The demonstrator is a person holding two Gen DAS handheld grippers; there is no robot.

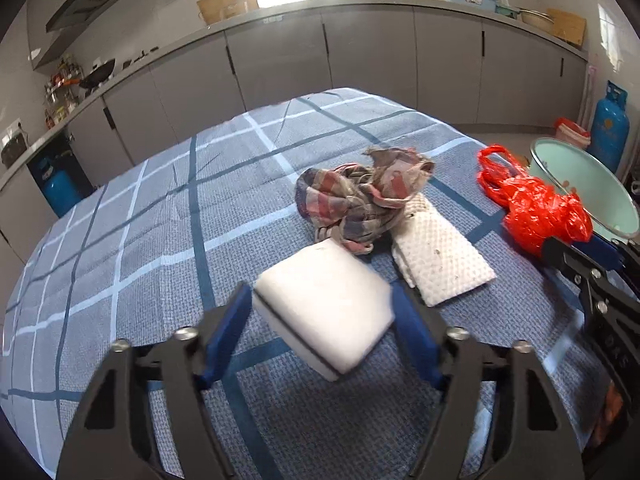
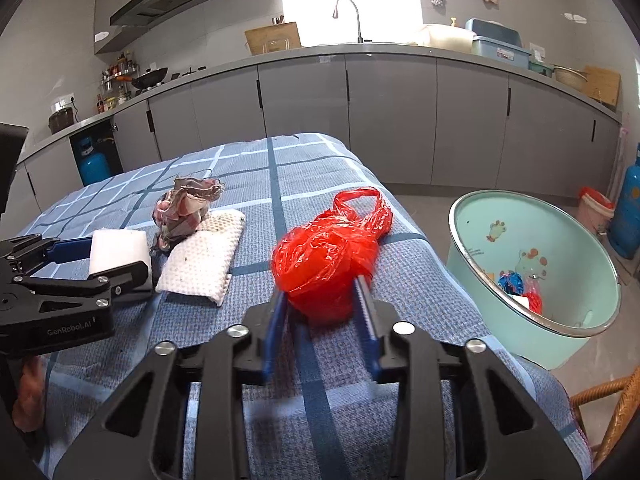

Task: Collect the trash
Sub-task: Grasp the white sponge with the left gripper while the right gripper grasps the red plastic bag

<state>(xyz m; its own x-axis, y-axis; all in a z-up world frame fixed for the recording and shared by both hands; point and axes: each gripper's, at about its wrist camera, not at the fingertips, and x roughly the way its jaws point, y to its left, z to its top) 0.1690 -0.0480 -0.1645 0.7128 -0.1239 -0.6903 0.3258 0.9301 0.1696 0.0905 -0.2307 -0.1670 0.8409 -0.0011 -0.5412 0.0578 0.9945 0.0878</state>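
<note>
Left gripper (image 1: 322, 312) has its jaws clamped on a white sponge block (image 1: 326, 304), held just above the blue plaid cloth covering the bench (image 1: 160, 220); right gripper (image 2: 322, 300) has its jaws closed on a crumpled red plastic bag (image 2: 328, 256) near the bench's right edge; between the two lie a folded white waffle cloth (image 2: 204, 256) and a bunched plaid rag (image 2: 184, 208), touching; mint-green bin (image 2: 472, 264) stands beside the bench, scraps inside.

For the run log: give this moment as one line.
left gripper: shut on white foam block | right gripper: shut on crumpled red plastic bag | mint-green bin: beside table
</note>
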